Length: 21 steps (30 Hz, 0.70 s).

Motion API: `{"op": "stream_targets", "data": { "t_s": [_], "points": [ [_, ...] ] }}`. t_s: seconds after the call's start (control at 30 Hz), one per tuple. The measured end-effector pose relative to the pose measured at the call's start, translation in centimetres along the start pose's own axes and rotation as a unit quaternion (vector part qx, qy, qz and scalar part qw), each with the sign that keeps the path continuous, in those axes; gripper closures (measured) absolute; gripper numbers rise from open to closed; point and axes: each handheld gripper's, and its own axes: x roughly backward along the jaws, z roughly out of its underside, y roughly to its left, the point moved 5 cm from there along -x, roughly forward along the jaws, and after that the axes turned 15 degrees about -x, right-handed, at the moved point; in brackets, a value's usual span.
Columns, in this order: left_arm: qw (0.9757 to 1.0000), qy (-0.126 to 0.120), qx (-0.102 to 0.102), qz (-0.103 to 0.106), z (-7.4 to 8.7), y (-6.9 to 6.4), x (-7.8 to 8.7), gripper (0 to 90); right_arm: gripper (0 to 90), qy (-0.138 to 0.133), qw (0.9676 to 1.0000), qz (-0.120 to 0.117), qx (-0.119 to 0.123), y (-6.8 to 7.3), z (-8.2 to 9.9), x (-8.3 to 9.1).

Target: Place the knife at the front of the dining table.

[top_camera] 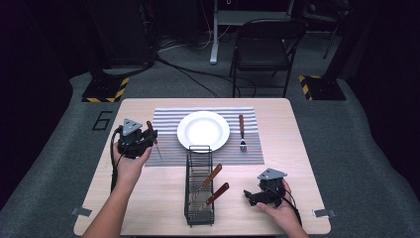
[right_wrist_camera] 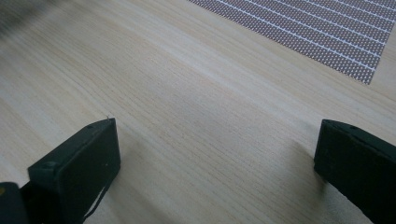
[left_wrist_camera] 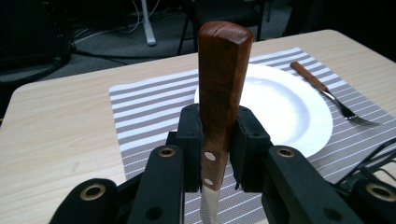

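Observation:
My left gripper (top_camera: 149, 135) is shut on a wooden-handled knife (left_wrist_camera: 219, 98), held by its handle above the left side of the striped placemat (top_camera: 168, 119). The knife (top_camera: 154, 138) points its blade down toward the mat. A white plate (top_camera: 203, 130) sits in the mat's middle, and a wooden-handled fork (top_camera: 242, 132) lies to its right. In the left gripper view the plate (left_wrist_camera: 285, 105) and fork (left_wrist_camera: 327, 93) show beyond the handle. My right gripper (top_camera: 249, 196) rests open on the table near the front right, its jaws wide apart with nothing between them (right_wrist_camera: 217, 163).
A black wire cutlery rack (top_camera: 199, 186) stands at the table's front centre with two wooden-handled utensils (top_camera: 214, 184) in it. A folding chair (top_camera: 262, 49) and cables stand on the floor beyond the table. Bare wood (top_camera: 297, 148) lies right of the mat.

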Motion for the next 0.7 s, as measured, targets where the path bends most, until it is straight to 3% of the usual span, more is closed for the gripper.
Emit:
{"op": "stream_targets", "data": {
  "t_s": [0.47, 0.7],
  "points": [
    [0.9999, 0.013, 0.002, -0.008, 0.3, 0.4, -1.7, 75.3, 0.0, 0.001, 1.0000, 0.000, 0.001, 0.0, 0.0, 0.0],
    [0.9994, 0.033, 0.006, -0.007, 0.7, 0.5, -2.7, 75.3, 0.0, 0.001, 1.0000, 0.000, 0.000, 0.0, 0.0, 0.0]
  ]
}}
